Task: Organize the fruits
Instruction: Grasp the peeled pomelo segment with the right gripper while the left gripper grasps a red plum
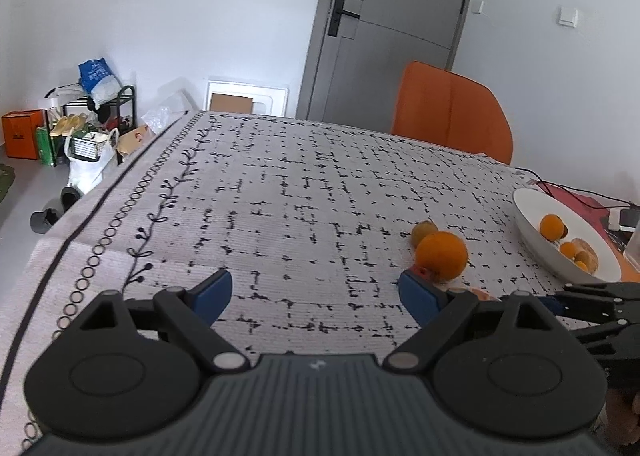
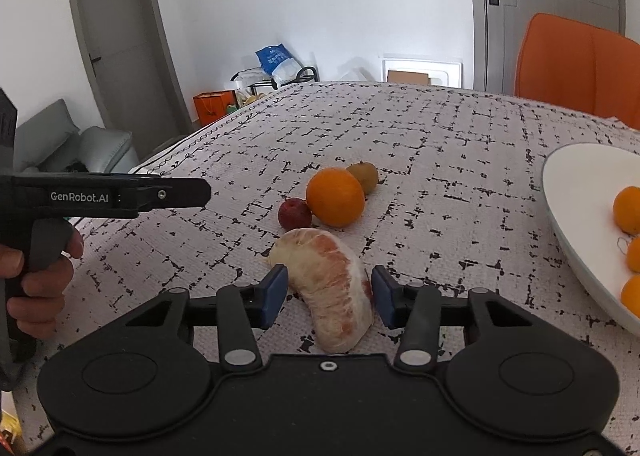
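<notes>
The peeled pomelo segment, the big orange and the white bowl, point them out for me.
peeled pomelo segment (image 2: pixel 334 288), right wrist view, middle of its pink flesh.
big orange (image 2: pixel 335 197), right wrist view, centre of its peel.
white bowl (image 2: pixel 576 192), right wrist view, bare inner wall.

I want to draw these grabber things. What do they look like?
Each one, the left gripper and the right gripper, has a black plastic body with two round discs, silver pins and blue finger pads. White letters on the left one's side read GenRobot.AI. A bare hand grips its black handle.
</notes>
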`<state>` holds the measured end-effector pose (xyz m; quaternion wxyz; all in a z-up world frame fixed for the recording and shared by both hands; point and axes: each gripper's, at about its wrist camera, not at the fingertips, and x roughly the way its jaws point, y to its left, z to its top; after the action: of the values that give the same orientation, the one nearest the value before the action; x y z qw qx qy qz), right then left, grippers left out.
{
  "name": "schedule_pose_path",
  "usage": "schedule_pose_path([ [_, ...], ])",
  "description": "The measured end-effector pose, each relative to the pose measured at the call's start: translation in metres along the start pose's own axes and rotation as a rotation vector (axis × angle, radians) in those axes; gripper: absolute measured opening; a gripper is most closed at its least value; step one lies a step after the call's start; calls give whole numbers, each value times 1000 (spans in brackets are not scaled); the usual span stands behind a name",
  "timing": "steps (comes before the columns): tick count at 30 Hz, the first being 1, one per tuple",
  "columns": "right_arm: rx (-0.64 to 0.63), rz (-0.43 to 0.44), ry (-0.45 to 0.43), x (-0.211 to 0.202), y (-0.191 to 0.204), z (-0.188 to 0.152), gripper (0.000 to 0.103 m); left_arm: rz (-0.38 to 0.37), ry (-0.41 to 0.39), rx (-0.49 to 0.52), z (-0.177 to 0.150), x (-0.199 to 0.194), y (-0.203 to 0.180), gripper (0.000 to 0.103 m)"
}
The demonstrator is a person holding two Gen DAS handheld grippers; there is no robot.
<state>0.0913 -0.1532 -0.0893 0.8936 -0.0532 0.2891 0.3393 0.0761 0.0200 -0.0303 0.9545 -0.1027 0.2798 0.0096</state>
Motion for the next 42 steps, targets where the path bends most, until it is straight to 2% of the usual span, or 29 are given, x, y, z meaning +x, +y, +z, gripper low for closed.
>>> schedule_pose_path([
  [2,-13,-12,-3,-1,1,0,41,-9,6,1,0,3,-3,86],
  [12,58,-68,-33,-16,-25,-5,39,-65,34,43,0,21,-26,75],
  [17,68,-83,-48,-24,-33,-6,39,-87,39,66,0,29,-39,63],
  [19,71,-91,-59,-27,-36,-6,39,-86,46,66,1,34,-43,55],
  [23,80,-97,-73,-31,-40,-5,38,-91,59,68,1,42,-47,51],
  [26,87,-97,-77,-32,-43,-7,38,-100,67,71,0,47,-50,38],
  [27,88,-96,-78,-32,-44,-7,38,-104,69,74,0,49,-52,27],
  [28,92,-93,-78,-32,-46,-8,38,-106,73,79,0,50,-53,22],
  [34,102,-87,-82,-30,-46,-9,38,-99,60,85,3,43,-54,22],
  [42,119,-115,-130,-41,-51,-4,37,-108,31,91,13,32,-57,22],
])
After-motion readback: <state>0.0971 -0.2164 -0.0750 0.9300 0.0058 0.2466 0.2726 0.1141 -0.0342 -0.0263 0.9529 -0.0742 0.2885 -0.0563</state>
